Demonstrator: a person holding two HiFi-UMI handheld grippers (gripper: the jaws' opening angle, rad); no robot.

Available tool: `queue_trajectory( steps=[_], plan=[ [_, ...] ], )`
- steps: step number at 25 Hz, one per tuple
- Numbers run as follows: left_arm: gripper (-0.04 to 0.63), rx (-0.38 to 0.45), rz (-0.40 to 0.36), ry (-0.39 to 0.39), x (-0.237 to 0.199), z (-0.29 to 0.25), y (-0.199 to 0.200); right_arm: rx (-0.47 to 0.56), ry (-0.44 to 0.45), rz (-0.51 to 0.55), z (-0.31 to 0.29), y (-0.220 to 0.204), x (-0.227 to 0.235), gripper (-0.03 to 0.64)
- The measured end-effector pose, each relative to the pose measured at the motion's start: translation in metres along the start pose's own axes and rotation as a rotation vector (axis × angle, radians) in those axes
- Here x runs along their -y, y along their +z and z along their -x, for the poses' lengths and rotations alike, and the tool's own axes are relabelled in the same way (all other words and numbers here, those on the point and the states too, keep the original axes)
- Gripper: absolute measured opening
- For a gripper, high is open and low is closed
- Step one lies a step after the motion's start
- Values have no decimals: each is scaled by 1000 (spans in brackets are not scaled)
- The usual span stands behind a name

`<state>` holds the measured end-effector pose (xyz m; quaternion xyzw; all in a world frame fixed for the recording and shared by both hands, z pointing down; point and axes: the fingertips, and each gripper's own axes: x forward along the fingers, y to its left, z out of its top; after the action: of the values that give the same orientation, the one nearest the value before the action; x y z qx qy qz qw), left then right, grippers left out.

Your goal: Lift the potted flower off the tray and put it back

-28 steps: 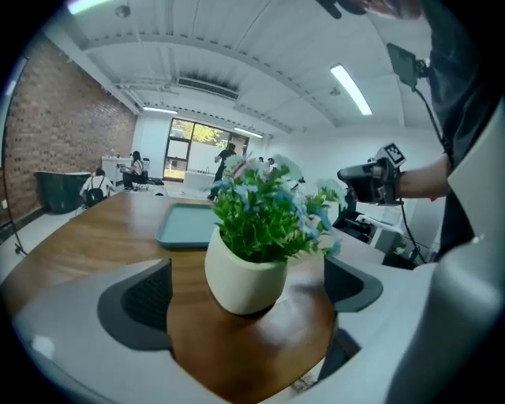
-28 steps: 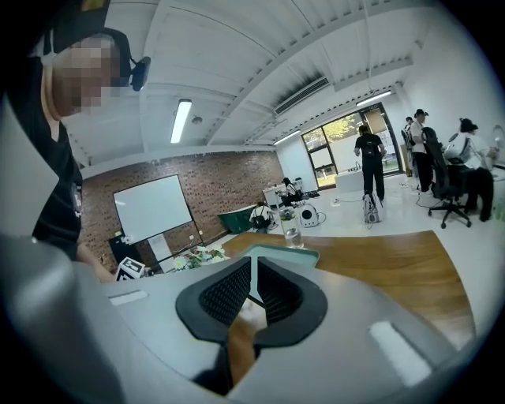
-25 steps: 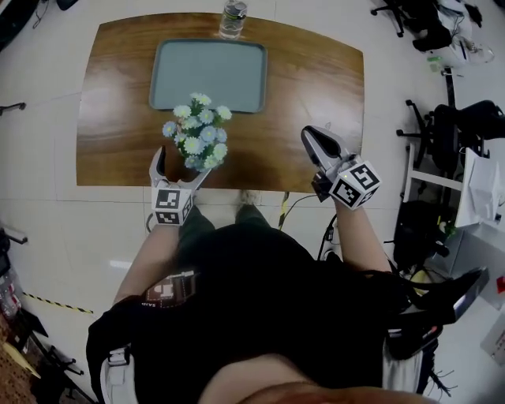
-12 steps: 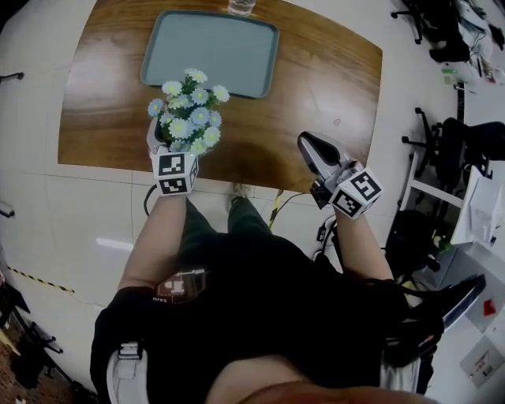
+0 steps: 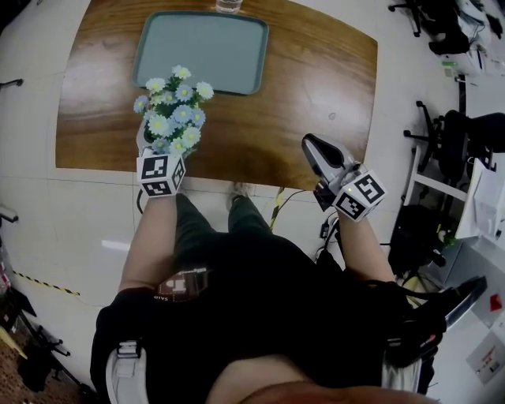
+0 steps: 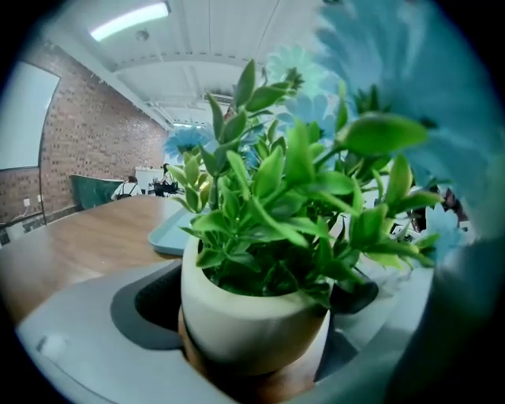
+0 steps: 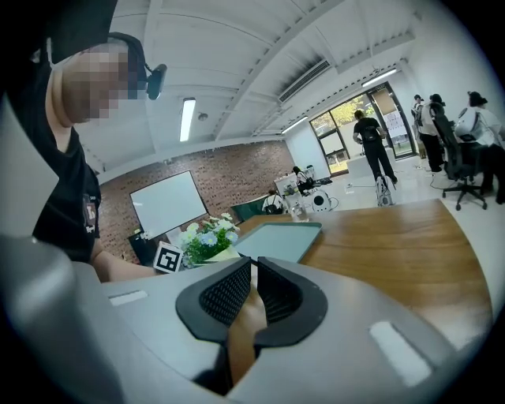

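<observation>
The potted flower (image 5: 170,106), pale blue blooms in a cream pot (image 6: 252,316), stands on the wooden table (image 5: 316,95) in front of the grey tray (image 5: 201,51), near the table's front edge. My left gripper (image 5: 162,144) reaches around the pot, and its jaws have just been closing with the pot between them. The dark pads (image 6: 146,308) sit close to the pot's sides, and I see no squeeze. My right gripper (image 5: 309,146) hovers over the front edge at the right, shut with nothing in it (image 7: 254,264). The flower (image 7: 207,237) and tray (image 7: 280,241) also show from there.
A clear bottle (image 5: 229,5) stands behind the tray at the table's far edge. Office chairs (image 5: 465,126) and clutter stand on the floor to the right. Several people stand by a bright doorway (image 7: 375,142) far off.
My left gripper has slid forward so that its jaws now flank the pot. The pot sits a little further left relative to the tray. The right gripper has dipped slightly.
</observation>
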<state>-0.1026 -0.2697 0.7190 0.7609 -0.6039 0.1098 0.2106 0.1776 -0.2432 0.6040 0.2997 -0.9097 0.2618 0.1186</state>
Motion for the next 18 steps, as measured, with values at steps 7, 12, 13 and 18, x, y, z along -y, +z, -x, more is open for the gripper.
queue_trajectory(
  steps=[7,12,13,18],
  plan=[
    [532,71,-30,-25,4,10,42,9,-19,-4,8,-1,-1,40],
    [532,97,-39,-42,0,4,88,35,-9,25,2,19,-17,40],
    [532,95,-46,-45,-1,1,96,44,-13,29,2,24,-18,40],
    [532,75,-53,-62,-14,-35,127,89,-51,32,1,48,-15,40]
  ],
)
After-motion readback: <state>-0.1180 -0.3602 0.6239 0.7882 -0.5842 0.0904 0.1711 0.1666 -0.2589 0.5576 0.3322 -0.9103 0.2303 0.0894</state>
